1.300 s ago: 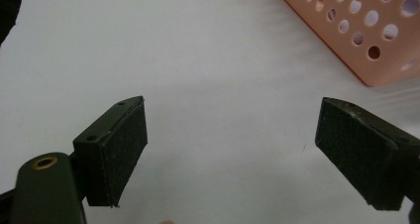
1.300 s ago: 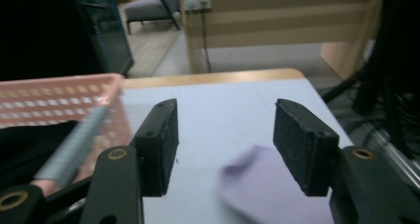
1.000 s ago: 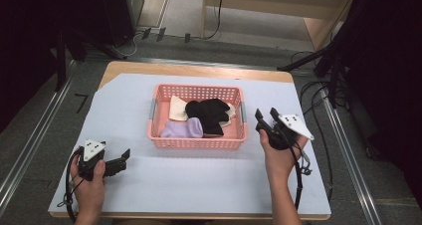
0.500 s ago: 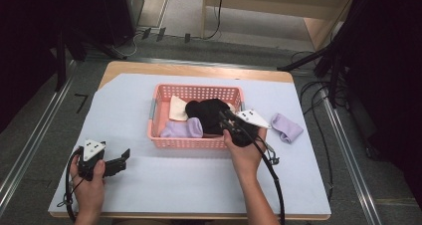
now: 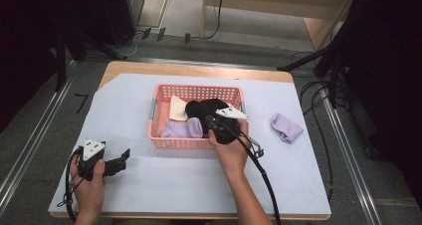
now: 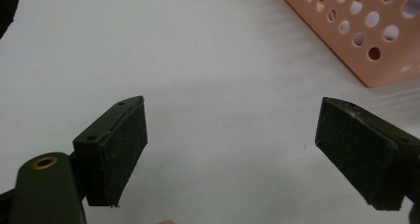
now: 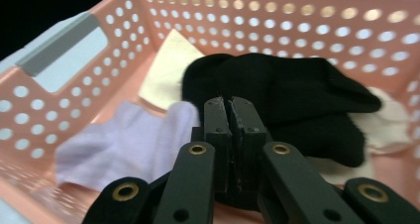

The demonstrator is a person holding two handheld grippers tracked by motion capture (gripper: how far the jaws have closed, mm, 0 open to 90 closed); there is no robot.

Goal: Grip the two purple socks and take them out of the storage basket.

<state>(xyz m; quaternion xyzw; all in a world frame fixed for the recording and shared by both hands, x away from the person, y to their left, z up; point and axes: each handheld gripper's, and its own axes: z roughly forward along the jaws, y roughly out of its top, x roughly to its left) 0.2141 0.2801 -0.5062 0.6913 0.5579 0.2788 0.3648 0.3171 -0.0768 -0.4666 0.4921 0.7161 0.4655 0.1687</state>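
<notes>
Right gripper (image 7: 231,105) has its jaws pressed together with nothing between them, hovering over the black sock (image 7: 282,100) in the pink basket (image 5: 164,91). Left gripper (image 6: 233,149) sits spread wide on the near-left table (image 5: 129,185).

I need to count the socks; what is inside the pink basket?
Inside the pink basket: a black sock, a lavender sock and cream socks. What lies beneath them is covered.
</notes>
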